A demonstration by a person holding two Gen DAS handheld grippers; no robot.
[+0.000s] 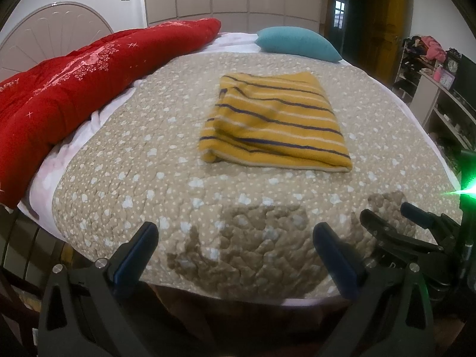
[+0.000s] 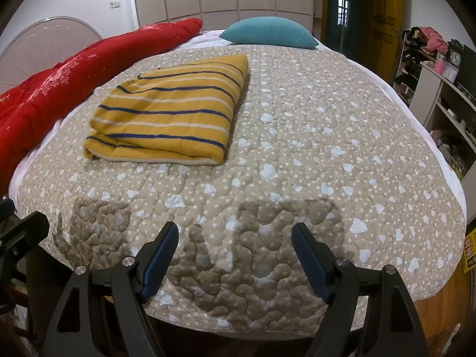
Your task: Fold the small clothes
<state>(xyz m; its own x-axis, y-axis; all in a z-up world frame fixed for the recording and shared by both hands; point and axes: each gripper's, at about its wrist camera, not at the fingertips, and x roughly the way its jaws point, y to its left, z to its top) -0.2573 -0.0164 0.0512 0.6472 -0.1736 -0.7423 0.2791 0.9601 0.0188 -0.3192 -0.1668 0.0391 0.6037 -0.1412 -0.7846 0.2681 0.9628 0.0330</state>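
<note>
While both grippers hang over the near edge of the bed, nothing is gripped. Left gripper: jaws spread wide, only quilt seen between them. Right gripper: jaws spread, empty too. The mustard-yellow knitted garment with navy and white stripes is laid folded into a rough rectangle on the beige quilted bedspread with pale heart print, mid-bed, well apart from both grippers. A red padded duvet is bunched along the left side; a teal cushion is seen at the far end.
</note>
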